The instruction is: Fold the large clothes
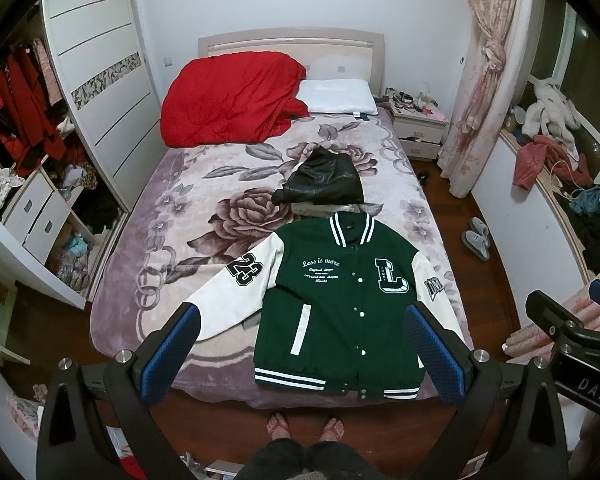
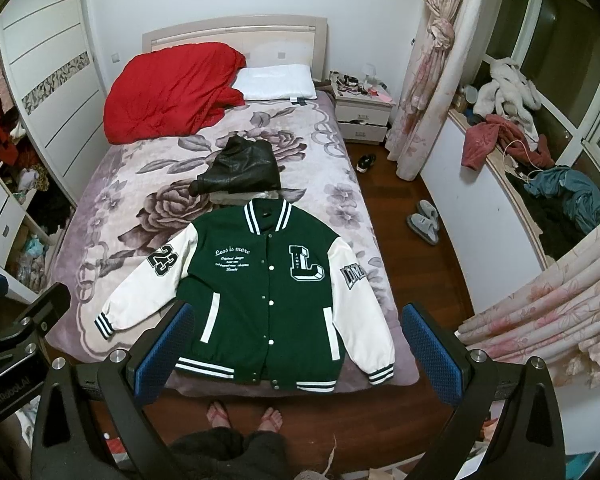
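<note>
The wide bed with its mauve rose-patterned blanket (image 1: 148, 240) is filling the middle of both views, with dark wooden floor (image 2: 384, 216) lying around it. The white sliding wardrobe (image 1: 100, 80) is standing at upper left. A crumpled red quilt (image 2: 168, 92) is resting by the headboard. The green-and-white varsity jacket (image 2: 260, 300) is lying flat, front up, at lower centre. I am holding my left claw (image 1: 300, 356) and my right claw (image 2: 300, 352) spread wide, gripping nothing.
</note>
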`<state>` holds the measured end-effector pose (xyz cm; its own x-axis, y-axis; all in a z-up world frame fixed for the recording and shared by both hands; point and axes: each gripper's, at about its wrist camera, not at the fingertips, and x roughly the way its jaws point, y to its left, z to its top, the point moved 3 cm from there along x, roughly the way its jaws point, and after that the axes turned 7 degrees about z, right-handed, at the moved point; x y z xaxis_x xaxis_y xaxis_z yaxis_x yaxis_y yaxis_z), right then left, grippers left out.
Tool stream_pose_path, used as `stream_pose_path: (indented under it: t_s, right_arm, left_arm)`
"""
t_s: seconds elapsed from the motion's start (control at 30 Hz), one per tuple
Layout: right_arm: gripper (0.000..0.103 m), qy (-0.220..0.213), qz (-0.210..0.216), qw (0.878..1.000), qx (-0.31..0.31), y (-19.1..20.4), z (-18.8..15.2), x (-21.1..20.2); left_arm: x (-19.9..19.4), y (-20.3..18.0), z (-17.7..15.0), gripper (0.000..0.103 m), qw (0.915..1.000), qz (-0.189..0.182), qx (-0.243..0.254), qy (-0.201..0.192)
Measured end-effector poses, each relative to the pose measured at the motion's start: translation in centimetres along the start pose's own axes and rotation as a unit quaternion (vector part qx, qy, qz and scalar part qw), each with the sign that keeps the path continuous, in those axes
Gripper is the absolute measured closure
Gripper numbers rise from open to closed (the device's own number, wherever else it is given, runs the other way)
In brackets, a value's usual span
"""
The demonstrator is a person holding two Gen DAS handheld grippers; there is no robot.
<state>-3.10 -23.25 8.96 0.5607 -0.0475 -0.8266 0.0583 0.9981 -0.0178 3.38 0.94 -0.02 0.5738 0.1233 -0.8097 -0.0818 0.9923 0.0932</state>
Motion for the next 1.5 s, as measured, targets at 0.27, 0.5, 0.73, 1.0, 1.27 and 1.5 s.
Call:
stream_pose_path:
  t_s: [0.27, 0.5, 0.73, 1.0, 1.27, 1.5]
  right_arm:
    - [0.000, -0.001, 0.000, 1.000, -0.001, 0.0, 0.0, 0.0]
    - [0.000, -0.002, 0.001, 1.000, 0.000, 0.1, 0.1, -0.1]
    - [0.000, -0.003, 0.001, 1.000, -0.001, 0.4, 0.6, -0.5]
    - [0.000, -0.002, 0.001, 1.000, -0.001, 0.5, 0.5, -0.5]
    - [0.000, 0.000, -0.001, 1.000, 0.006, 1.3, 2.3, -0.7]
    - [0.000, 0.017, 0.039, 0.995, 0.088, -0.5, 3.2, 6.0]
  left_arm:
    - [0.0, 0.1, 0.5, 0.000, 1.0000, 0.000, 0.000, -0.001]
    - [-0.6, -0.4, 3.0, 0.000, 1.0000, -0.002, -0.001, -0.005]
    - [-0.9, -0.2, 4.0, 0.000, 1.0000, -0.002, -0.002, -0.009]
    - [-0.9, -0.2, 3.8, 0.000, 0.9999, -0.002, -0.002, -0.010]
    - [-0.2, -0.3, 3.4, 0.000, 0.9999, -0.004, -0.001, -0.012]
    - [6.2, -0.4, 4.7, 0.000, 0.9982, 0.012, 0.027, -0.051]
